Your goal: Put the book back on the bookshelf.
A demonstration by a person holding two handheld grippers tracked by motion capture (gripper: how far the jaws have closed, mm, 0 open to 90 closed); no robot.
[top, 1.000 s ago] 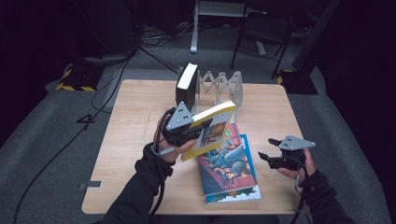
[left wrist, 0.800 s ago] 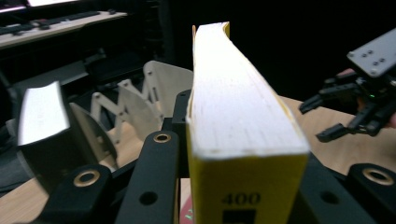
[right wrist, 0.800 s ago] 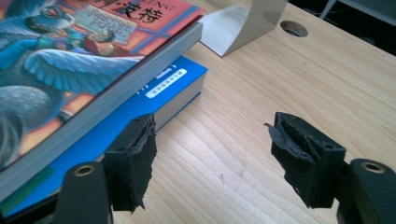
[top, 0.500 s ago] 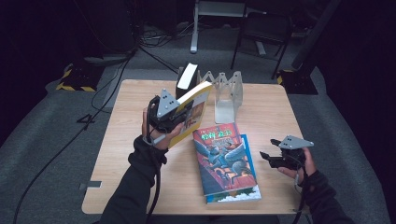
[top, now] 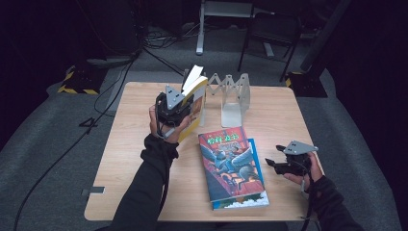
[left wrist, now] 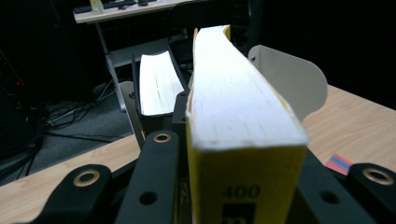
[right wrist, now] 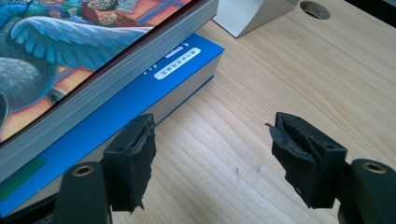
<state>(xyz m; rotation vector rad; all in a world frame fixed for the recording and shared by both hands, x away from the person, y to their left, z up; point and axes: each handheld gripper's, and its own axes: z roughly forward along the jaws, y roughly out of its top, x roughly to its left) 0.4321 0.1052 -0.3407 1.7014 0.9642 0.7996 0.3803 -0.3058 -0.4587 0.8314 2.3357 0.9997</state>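
My left gripper [top: 182, 107] is shut on a thick yellow book [top: 196, 95], held upright on edge just left of the white accordion book rack [top: 235, 94]. In the left gripper view the yellow book [left wrist: 233, 107] stands between my jaws, its page edge up. Behind it a black-covered book [left wrist: 158, 84] stands in the rack, and a rack divider [left wrist: 289, 79] rises to the right. My right gripper [top: 272, 163] rests open near the table's right edge. It sits beside a colourful book [top: 227, 162] that lies on a blue book [top: 254, 155]. In the right gripper view my gripper [right wrist: 212, 154] has bare wood between its pads.
The wooden table [top: 130, 144] has free room at the left and front left. The stack's blue book [right wrist: 140, 93] lies just left of my right jaws, with the rack's base [right wrist: 252, 11] farther off. Cables and chair legs are on the floor behind the table.
My left gripper has carried the yellow book away from above the stack, back and left toward the rack, and turned it more upright. The right gripper has stayed put.
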